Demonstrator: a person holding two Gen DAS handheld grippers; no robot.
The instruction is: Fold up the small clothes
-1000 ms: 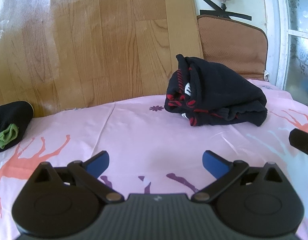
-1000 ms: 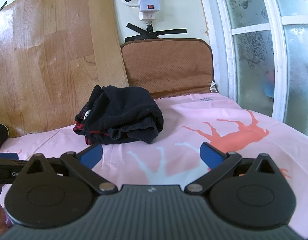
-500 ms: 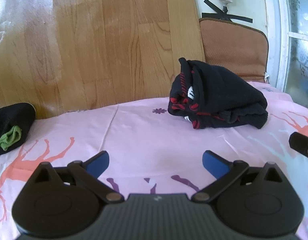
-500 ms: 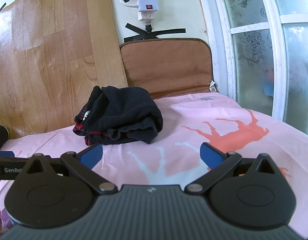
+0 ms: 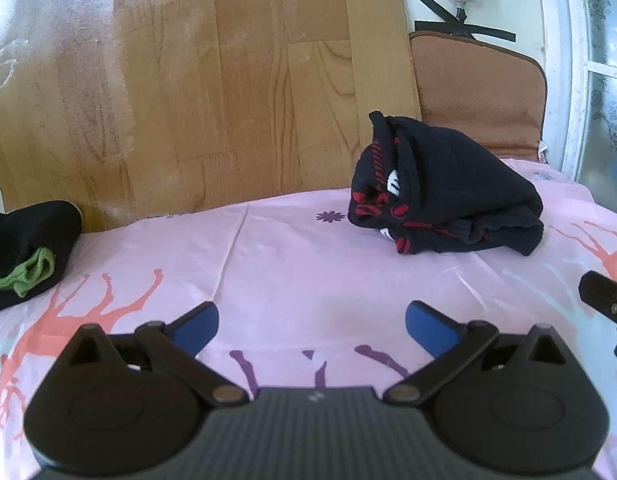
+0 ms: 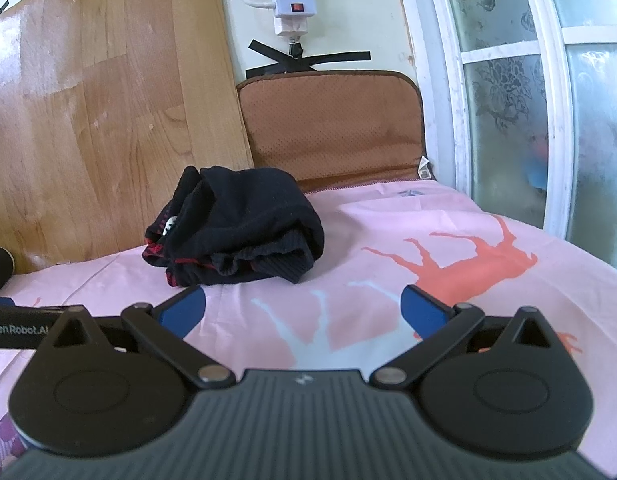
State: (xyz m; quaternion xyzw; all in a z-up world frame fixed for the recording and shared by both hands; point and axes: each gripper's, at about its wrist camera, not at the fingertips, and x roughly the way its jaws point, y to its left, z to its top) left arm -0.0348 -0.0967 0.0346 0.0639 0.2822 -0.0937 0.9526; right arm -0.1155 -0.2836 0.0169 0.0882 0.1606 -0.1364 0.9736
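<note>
A folded black garment with red trim (image 5: pixel 448 196) (image 6: pixel 244 228) lies on the pink sheet (image 5: pixel 292 264) (image 6: pixel 428 240) near the back wall. My left gripper (image 5: pixel 312 320) hovers open over the sheet, well short of the garment, with nothing between its blue pads. Also open and holding nothing, my right gripper (image 6: pixel 302 306) sits just in front of the garment's ribbed edge. A second black garment with a green edge (image 5: pixel 28 252) rests at the far left of the sheet. A part of the right gripper (image 5: pixel 604 300) shows at the right rim of the left wrist view.
A wood-grain panel (image 5: pixel 188 80) stands behind the sheet. A brown cushion (image 6: pixel 332 132) leans on the wall behind the garment, under a power strip (image 6: pixel 288 8) held with black tape. A frosted window (image 6: pixel 548 100) runs along the right side.
Both grippers drifted slightly; the left view shifted so the garments sit a little further right and higher. Neither gripper's jaws changed, and the garment stayed put.
</note>
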